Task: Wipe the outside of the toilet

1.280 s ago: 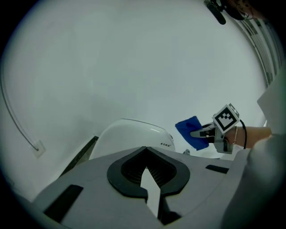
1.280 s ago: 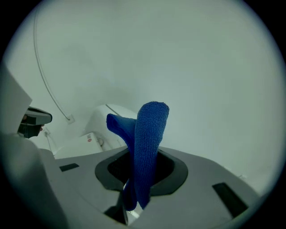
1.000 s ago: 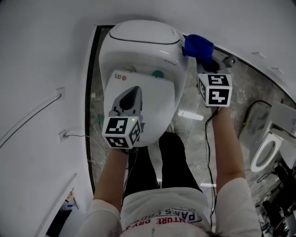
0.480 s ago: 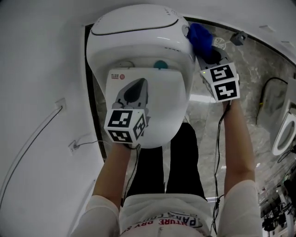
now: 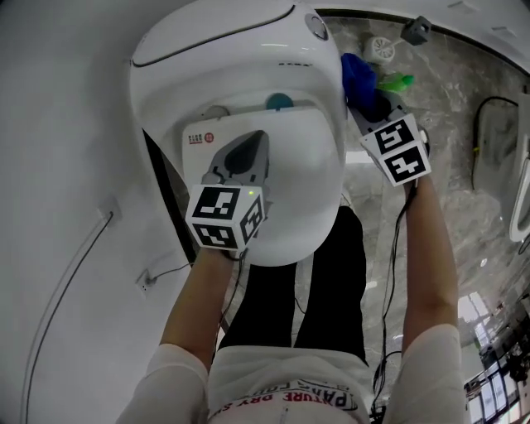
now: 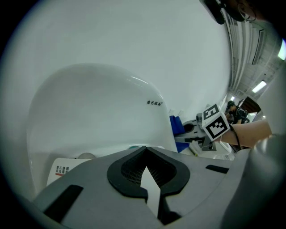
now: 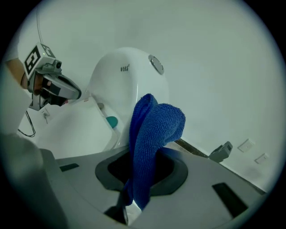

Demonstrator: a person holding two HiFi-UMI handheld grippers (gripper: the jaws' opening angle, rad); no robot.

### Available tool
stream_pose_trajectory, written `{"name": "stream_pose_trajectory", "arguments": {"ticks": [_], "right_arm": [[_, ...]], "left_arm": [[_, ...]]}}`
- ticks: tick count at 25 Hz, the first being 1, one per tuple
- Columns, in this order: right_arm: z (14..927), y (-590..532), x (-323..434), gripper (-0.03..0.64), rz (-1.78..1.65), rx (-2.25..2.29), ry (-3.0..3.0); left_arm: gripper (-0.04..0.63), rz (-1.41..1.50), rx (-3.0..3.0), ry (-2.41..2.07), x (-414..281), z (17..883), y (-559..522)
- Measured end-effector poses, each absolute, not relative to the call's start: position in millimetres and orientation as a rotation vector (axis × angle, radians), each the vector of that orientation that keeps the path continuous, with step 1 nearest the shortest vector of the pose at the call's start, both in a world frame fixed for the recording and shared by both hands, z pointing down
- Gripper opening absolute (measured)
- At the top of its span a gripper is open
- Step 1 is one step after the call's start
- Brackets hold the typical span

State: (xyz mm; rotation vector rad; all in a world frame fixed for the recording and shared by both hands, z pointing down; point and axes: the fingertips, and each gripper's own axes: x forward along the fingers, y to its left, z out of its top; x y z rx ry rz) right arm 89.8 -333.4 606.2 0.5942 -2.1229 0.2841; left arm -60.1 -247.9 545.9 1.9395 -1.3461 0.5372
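— Where's the cloth, from where you stand?

— The blue cloth (image 5: pixel 358 74) is pinched in the right hand-held gripper (image 5: pixel 374 106), jaws closed on its lower part, and the rest bunches up above them. It sits right against the right flank of the toilet (image 5: pixel 240 74), just behind the seat lid (image 5: pixel 310 195). I can't tell whether it actually presses on the porcelain.

— And the other one?

— The left hand-held gripper (image 5: pixel 255 142) hangs over the seat lid with its jaws drawn together and nothing between them. It points toward the back of the toilet, near a small sticker (image 5: pixel 199 137) and a teal cap (image 5: pixel 279 102) where the lid meets the body.

— Anything crowding them?

— On the left side, yes. The white wall (image 5: pixel 58 124) runs close to the toilet, leaving only a narrow dark gap, and a thin cable (image 5: pixel 62 298) trails along the wall. On the right, the marble floor (image 5: pixel 464 124) is more open, but a green thing (image 5: pixel 397 81) lies just beside the cloth. A grey fitting (image 5: pixel 416 31) sits farther back near the wall.

— And the top?

— It is smooth and white, with a round button (image 5: pixel 315 25) at its right edge. The person stands at the front of the bowl in dark trousers (image 5: pixel 331 281).
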Motion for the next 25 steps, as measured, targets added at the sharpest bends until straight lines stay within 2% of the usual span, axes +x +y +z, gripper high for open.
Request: {"name": "stream_pose_trajectory", "arguments": {"ticks": [7,25], "right_arm": [[638.0,-294.9,104.9,0.075,0.309,0.504,-2.073],[681.0,-200.8,132.2,0.075,0.488,0.385,-2.134]], "left_arm": [[0.006,0.602,2.064,-1.204,-27.6,550.3,-244.0],[0.006,0.697,2.052,-1.176,49.1,563.8,-209.2]]}}
